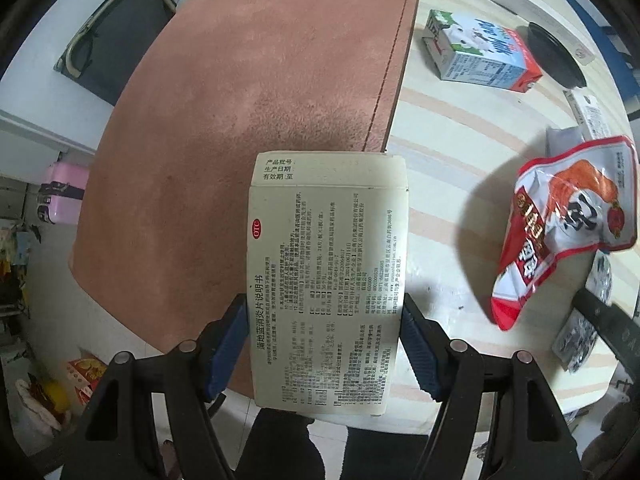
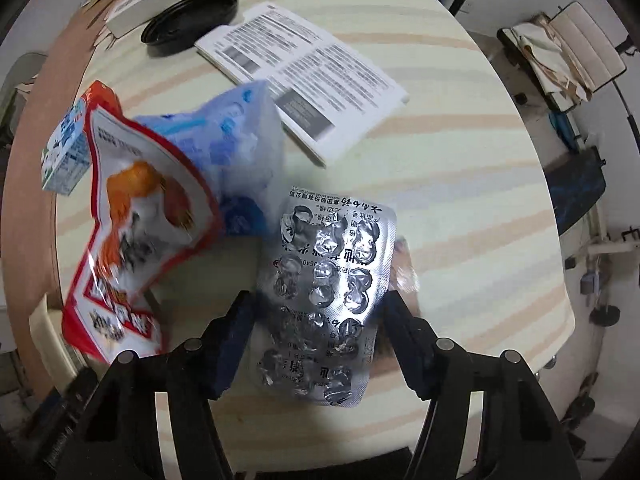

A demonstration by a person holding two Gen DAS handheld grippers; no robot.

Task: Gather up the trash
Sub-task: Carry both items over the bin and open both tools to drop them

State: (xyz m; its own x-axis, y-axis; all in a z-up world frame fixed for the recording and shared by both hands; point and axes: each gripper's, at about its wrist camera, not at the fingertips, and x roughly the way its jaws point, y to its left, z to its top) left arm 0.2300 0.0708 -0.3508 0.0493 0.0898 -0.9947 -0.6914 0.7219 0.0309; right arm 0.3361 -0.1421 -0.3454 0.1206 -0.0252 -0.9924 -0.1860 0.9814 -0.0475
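The left hand-held gripper [image 1: 322, 344] is clamped on a cream medicine box [image 1: 328, 280], its blue pads pressed against the two long sides, and the box hangs in front of it above the edge of the desk [image 1: 460, 168], where a brown mat [image 1: 260, 100] meets the striped cloth. The right hand-held gripper [image 2: 316, 340] has its jaws apart. A used silver pill sheet [image 2: 328, 300] lies between them, and I cannot make out either pad pressing on it; the sheet looks to be resting on the desk just ahead of the fingers.

My reading is that the collecting is well under way: one piece is picked up on the left, and the right is either letting the sheet go or lining up to take it. The next move calls for closing squarely across the sheet's narrow width, since it is thin and flat and could slide out.

Only the right view shows the pill sheet whole, along with a blue-and-white plastic bag [image 2: 236, 140], a printed leaflet [image 2: 304, 76] and a black lid [image 2: 192, 16] farther ahead. The red snack bag [image 2: 120, 220] sits to the left of that gripper. The left view alone shows the box being held, the mat, and a milk carton [image 1: 480, 54] lying on its side well beyond.
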